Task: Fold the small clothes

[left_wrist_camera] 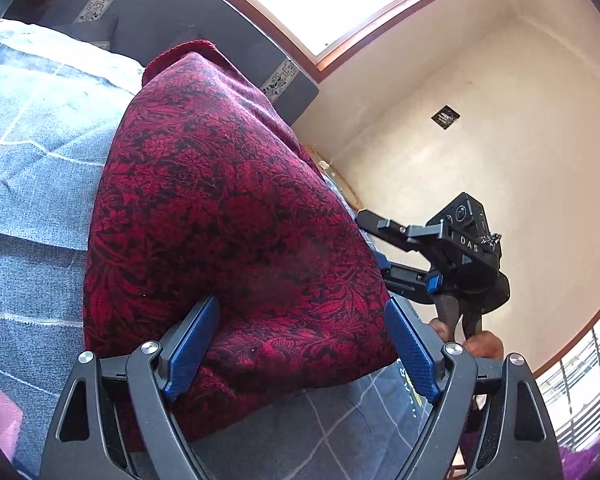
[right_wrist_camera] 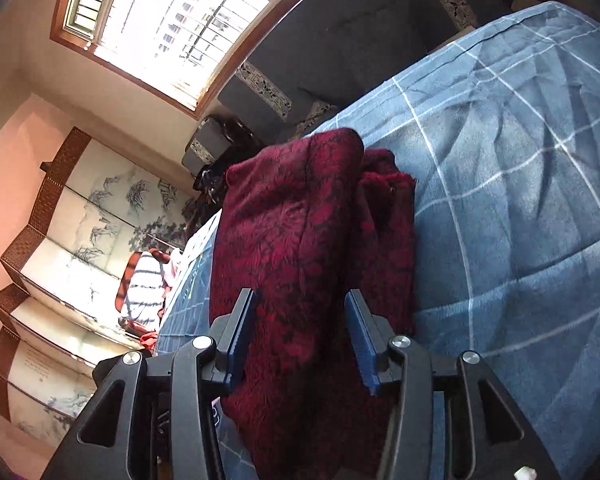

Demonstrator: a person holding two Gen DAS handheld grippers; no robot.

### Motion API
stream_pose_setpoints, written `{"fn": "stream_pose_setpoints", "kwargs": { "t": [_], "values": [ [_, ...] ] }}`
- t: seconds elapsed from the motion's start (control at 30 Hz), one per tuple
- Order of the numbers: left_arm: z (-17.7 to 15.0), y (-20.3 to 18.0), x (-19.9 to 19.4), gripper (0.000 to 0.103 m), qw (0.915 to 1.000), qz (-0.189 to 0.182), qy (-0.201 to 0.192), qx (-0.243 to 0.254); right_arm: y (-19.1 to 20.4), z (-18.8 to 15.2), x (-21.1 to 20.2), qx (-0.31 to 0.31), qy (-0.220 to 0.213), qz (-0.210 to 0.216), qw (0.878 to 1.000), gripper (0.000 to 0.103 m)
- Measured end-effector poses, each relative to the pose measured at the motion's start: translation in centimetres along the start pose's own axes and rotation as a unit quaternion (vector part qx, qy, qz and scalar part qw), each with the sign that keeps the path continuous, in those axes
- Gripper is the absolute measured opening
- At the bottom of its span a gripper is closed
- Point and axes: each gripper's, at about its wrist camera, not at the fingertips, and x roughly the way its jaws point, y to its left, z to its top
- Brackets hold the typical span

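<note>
A dark red floral-patterned garment (left_wrist_camera: 228, 216), already gathered into a thick folded bundle, lies on a bed covered by a blue checked quilt (right_wrist_camera: 520, 200), with a dark headboard (right_wrist_camera: 352, 52) and bright windows behind. The left tool (left_wrist_camera: 304, 344) stands spread wide at the bundle's near end, its blue pads (left_wrist_camera: 192, 344) on either side of the cloth; one pad looks to be against the fabric, the other seems just clear of it, so nothing is pinched. The right tool (right_wrist_camera: 300, 336) sits at the other side of the same bundle with its jaws partly spread around a raised ridge of cloth, the pads close to the fabric but not visibly pressing it; it reads as a loose straddle rather than a grip. In the left wrist view the right tool (left_wrist_camera: 388, 248) shows at the bundle's far edge, held by a hand (left_wrist_camera: 480, 344). The likely hazards lie in the cloth: with neither tool clamped, the springy knit could slump and the top layer slide off the one beneath, undoing the fold; a pad closing now might catch only the upper layer and drag it askew, or snag the quilt along with it. The count: one red garment, two tools, four pads, one bed, one quilt, two windows between the two views, one folding screen (right_wrist_camera: 80, 248) painted with trees, and one heap of striped and reddish clothes (right_wrist_camera: 144, 288) beyond the bed, its pieces too jumbled to number.
</note>
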Motion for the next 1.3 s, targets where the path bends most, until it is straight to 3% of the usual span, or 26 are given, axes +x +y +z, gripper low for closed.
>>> {"fn": "stream_pose_setpoints", "kwargs": {
  "t": [0.03,0.07,0.23,0.37,0.5,0.77,0.97,1.0,1.07,1.1,1.13,1.17,1.23,1.3],
  "values": [
    [0.3,-0.2,0.1,0.084,1.0000,0.003,0.000,-0.001,0.4,-0.4,0.6,-0.015,0.008,-0.011,1.000,0.022],
    [0.3,-0.3,0.1,0.085,1.0000,0.008,0.000,0.000,0.8,-0.8,1.2,-0.030,0.013,-0.031,0.999,0.012],
    [0.4,-0.8,0.5,0.086,0.9996,0.015,0.022,0.003,2.8,-1.2,-2.4,-0.055,-0.075,-0.029,0.995,0.012],
    [0.2,-1.1,1.2,0.088,0.9988,0.029,0.034,0.021,-1.0,-3.8,-1.8,-0.017,-0.066,-0.071,0.995,0.012],
    [-0.1,-1.7,1.5,0.090,0.9977,0.036,0.038,0.043,-3.4,-4.8,-0.8,0.012,-0.067,-0.062,0.996,0.012],
    [-0.1,-1.3,1.5,0.092,0.9982,0.032,0.036,0.037,0.1,-4.7,-0.7,-0.042,-0.073,-0.138,0.987,0.026],
    [-0.5,-1.3,1.4,0.092,0.9981,0.033,0.034,0.040,1.2,-2.0,-1.8,-0.036,-0.095,-0.143,0.984,0.054],
    [-0.5,-1.3,1.4,0.092,0.9981,0.033,0.033,0.041,1.2,-1.2,-1.6,-0.036,-0.090,-0.144,0.985,0.063],
    [-0.7,-1.6,1.4,0.092,0.9978,0.037,0.032,0.044,0.9,0.2,-0.4,-0.032,-0.070,-0.138,0.987,0.066],
    [-0.8,-1.9,1.5,0.092,0.9977,0.039,0.032,0.046,0.7,0.7,0.2,-0.030,-0.063,-0.133,0.989,0.062],
    [-0.9,-2.0,1.5,0.092,0.9976,0.041,0.031,0.047,0.6,1.2,0.9,-0.036,-0.054,-0.120,0.991,0.027],
    [-0.9,-2.2,1.5,0.092,0.9975,0.042,0.030,0.048,0.7,1.6,1.7,-0.042,-0.037,-0.121,0.991,0.015],
    [-1.0,-2.3,1.5,0.092,0.9976,0.042,0.028,0.046,0.9,2.1,1.6,-0.048,-0.039,-0.120,0.991,0.015],
    [-1.1,-2.4,1.5,0.093,0.9977,0.040,0.028,0.048,1.5,1.9,0.1,-0.063,-0.071,-0.110,0.989,0.014]
  ]
}}
